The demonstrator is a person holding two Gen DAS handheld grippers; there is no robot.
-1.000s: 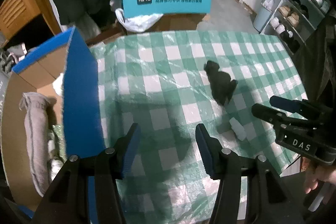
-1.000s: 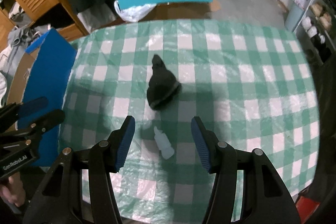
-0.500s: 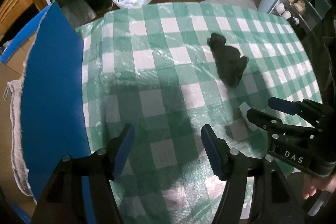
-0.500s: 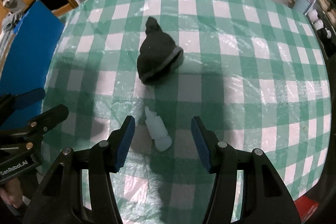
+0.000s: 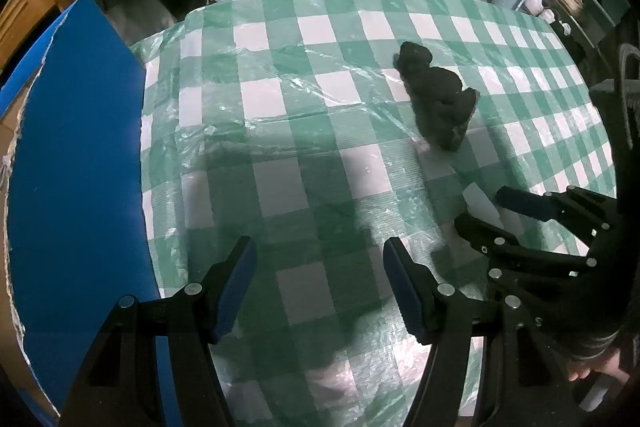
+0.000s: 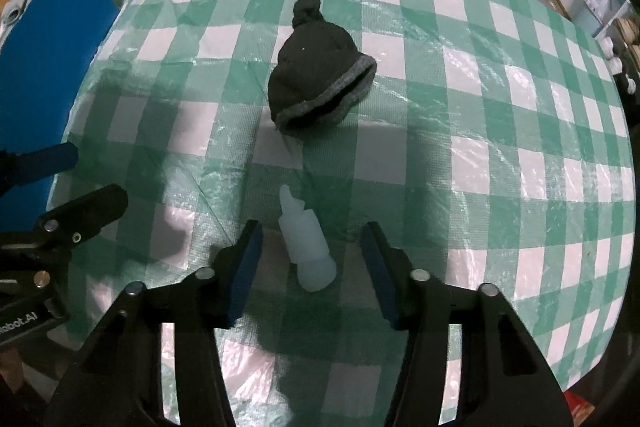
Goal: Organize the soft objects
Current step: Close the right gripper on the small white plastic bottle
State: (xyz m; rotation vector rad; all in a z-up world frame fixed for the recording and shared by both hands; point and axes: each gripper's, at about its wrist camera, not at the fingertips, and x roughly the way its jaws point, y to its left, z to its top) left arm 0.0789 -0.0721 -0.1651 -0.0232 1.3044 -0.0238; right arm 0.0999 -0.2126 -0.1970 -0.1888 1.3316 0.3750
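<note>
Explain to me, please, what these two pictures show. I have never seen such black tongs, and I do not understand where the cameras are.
No robot is here: a person holds one two-finger gripper in each hand, and each carries a wide-angle camera looking along its fingers. The left camera shows the left gripper open over the checked tablecloth, with the right one at its side. The right camera shows the right gripper open, its fingers on either side of a small white bottle but not closed on it. Beyond lies a black knit hat. A blue box flap stands at the left. Nothing is held.
</note>
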